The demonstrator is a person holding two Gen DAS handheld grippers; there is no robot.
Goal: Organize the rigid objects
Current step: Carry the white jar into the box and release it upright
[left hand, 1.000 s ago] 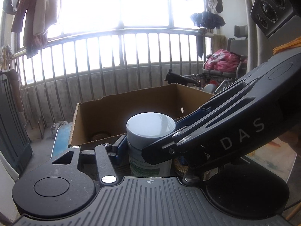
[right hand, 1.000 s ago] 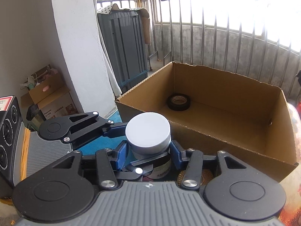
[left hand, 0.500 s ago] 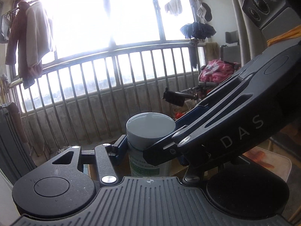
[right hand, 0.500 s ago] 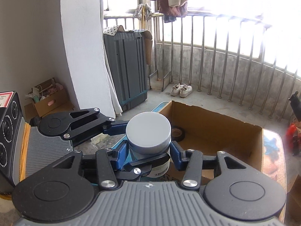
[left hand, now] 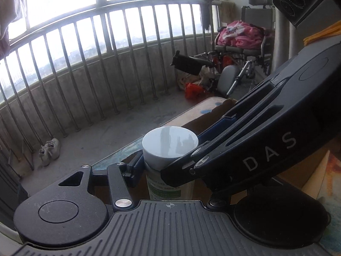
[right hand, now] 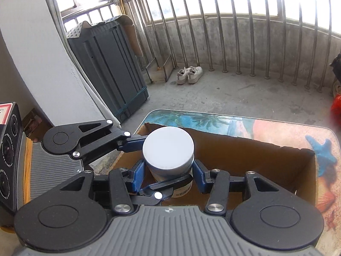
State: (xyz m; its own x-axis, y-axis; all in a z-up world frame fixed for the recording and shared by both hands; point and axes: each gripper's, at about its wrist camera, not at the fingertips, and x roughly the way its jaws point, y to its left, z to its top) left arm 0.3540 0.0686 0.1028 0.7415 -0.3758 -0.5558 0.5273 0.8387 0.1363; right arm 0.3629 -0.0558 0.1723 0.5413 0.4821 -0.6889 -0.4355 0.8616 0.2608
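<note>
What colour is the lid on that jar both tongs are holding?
Plain pale grey-white; the round lid of the plastic jar shows best in the right wrist view.

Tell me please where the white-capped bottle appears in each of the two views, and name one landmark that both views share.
Left wrist view: the bottle is at lower centre, held between the left gripper and the right gripper crossing from the right.
Right wrist view: the bottle is at centre, between the right gripper, over the box.
Shared landmark: the pair of shoes by the railing.

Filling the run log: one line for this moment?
left hand-held gripper: shut on jar | right hand-held gripper: shut on jar | jar: above cardboard box
</note>
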